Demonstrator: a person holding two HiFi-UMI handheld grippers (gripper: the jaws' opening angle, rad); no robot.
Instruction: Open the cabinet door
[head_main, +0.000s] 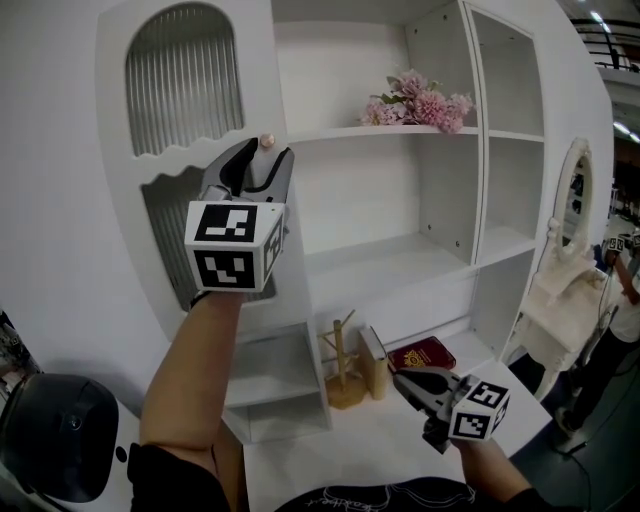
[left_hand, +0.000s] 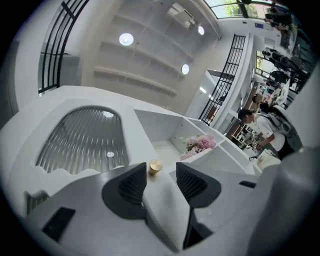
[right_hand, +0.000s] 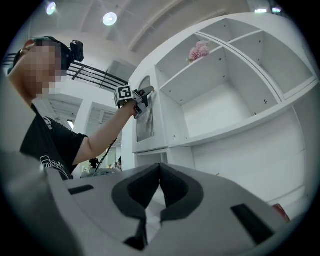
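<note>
The white cabinet door (head_main: 215, 60) with its arched ribbed-glass window fills the upper left of the head view. A small round brass knob (head_main: 266, 141) sits at its right edge. My left gripper (head_main: 268, 153) is raised to that knob and open. In the left gripper view the knob (left_hand: 155, 167) shows just past the left gripper (left_hand: 161, 172), in line with the gap and touching neither pad. Whether the door stands ajar I cannot tell. My right gripper (head_main: 405, 380) hangs low at the right over the counter, shut on nothing; its tips meet in the right gripper view (right_hand: 159, 172).
Open shelves lie right of the door, with pink flowers (head_main: 420, 100) on the upper one. On the counter stand a wooden peg tree (head_main: 343, 365), upright books (head_main: 374, 360) and a red book (head_main: 424, 353). A black rounded object (head_main: 55, 450) sits lower left. A person (head_main: 625, 290) stands far right.
</note>
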